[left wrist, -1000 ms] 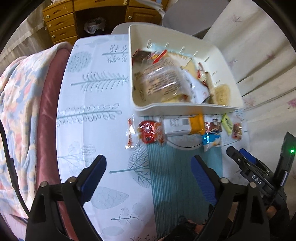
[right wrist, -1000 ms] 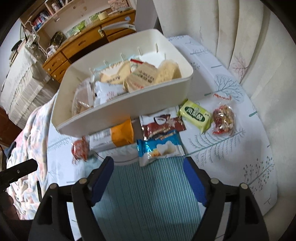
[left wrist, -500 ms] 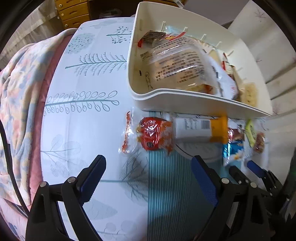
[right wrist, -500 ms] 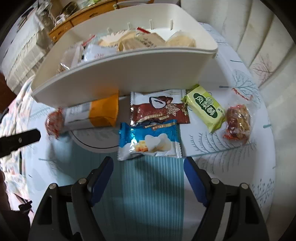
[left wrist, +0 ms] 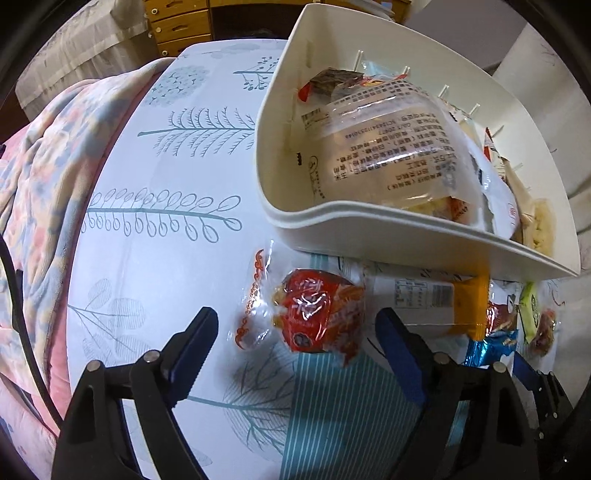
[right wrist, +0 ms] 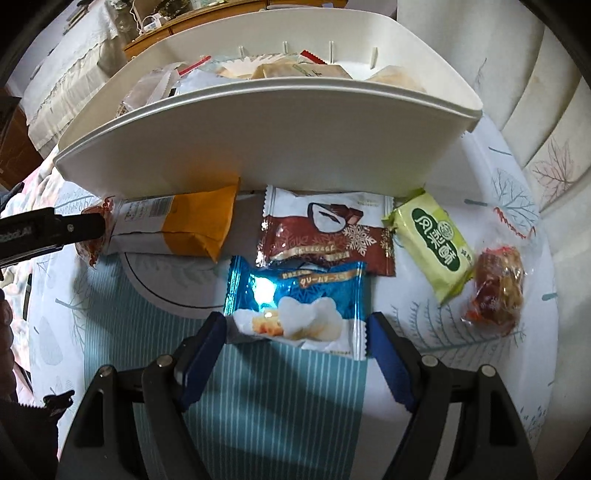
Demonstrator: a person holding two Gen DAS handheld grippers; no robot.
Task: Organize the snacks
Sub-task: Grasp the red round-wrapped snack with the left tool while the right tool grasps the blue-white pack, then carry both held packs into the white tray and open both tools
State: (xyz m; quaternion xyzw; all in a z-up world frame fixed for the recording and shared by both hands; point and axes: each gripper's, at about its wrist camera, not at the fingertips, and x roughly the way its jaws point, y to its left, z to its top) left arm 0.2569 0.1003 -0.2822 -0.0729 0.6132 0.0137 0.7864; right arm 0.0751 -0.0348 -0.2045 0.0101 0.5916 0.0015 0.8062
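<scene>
A white bin (left wrist: 369,236) (right wrist: 258,147) holds several wrapped snacks. Loose snacks lie in a row in front of it. My left gripper (left wrist: 295,325) is open, its jaws either side of a red-wrapped snack (left wrist: 317,314). An orange and white pack (left wrist: 432,302) (right wrist: 177,225) lies beside that. My right gripper (right wrist: 295,328) is open, its jaws either side of a blue packet (right wrist: 299,302). Behind the blue packet lies a brown packet (right wrist: 325,232). To the right are a green packet (right wrist: 432,243) and a clear-wrapped red snack (right wrist: 495,291).
The table carries a white leaf-print cloth (left wrist: 166,206) and a teal striped mat (right wrist: 258,406). A floral blanket (left wrist: 37,206) lies off the left edge. Wooden drawers (left wrist: 177,22) stand behind. A curtain (right wrist: 535,92) hangs to the right. The left gripper shows in the right wrist view (right wrist: 55,229).
Both grippers have moved forward and down toward the row of snacks. The red-wrapped snack and the blue packet now sit between the open jaws.
</scene>
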